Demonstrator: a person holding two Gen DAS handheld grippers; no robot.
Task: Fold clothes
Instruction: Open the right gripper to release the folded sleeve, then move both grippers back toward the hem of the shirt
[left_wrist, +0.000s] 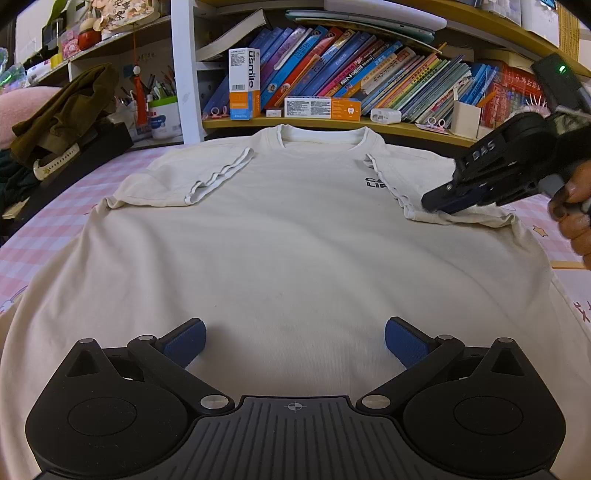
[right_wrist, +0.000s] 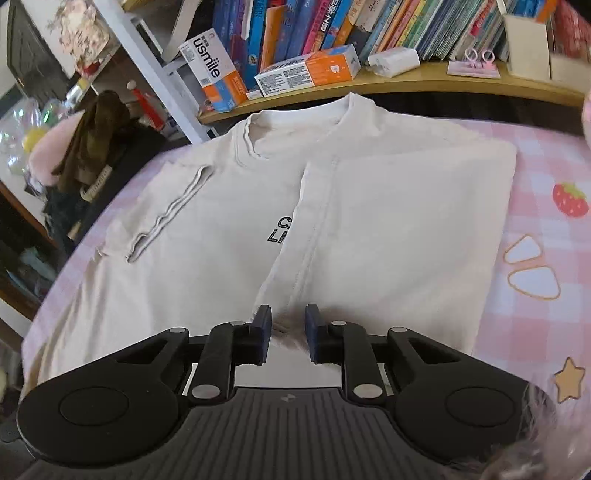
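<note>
A cream T-shirt (left_wrist: 288, 236) lies flat, front up, on a pink checked cloth, collar toward the bookshelf. Both sleeves are folded in over the chest: the left sleeve (left_wrist: 184, 177) and the right sleeve (right_wrist: 399, 229), which partly covers the black chest print (right_wrist: 279, 232). My left gripper (left_wrist: 294, 343) is open and empty above the shirt's lower middle. My right gripper (right_wrist: 288, 328) hovers at the folded right sleeve's lower edge, its jaws a small gap apart with nothing held; it also shows in the left wrist view (left_wrist: 454, 199).
A wooden bookshelf (left_wrist: 332, 123) with books and boxes runs behind the collar. A dark olive garment (left_wrist: 66, 107) and a watch lie at the left. The pink checked cloth (right_wrist: 546, 258) borders the shirt on the right.
</note>
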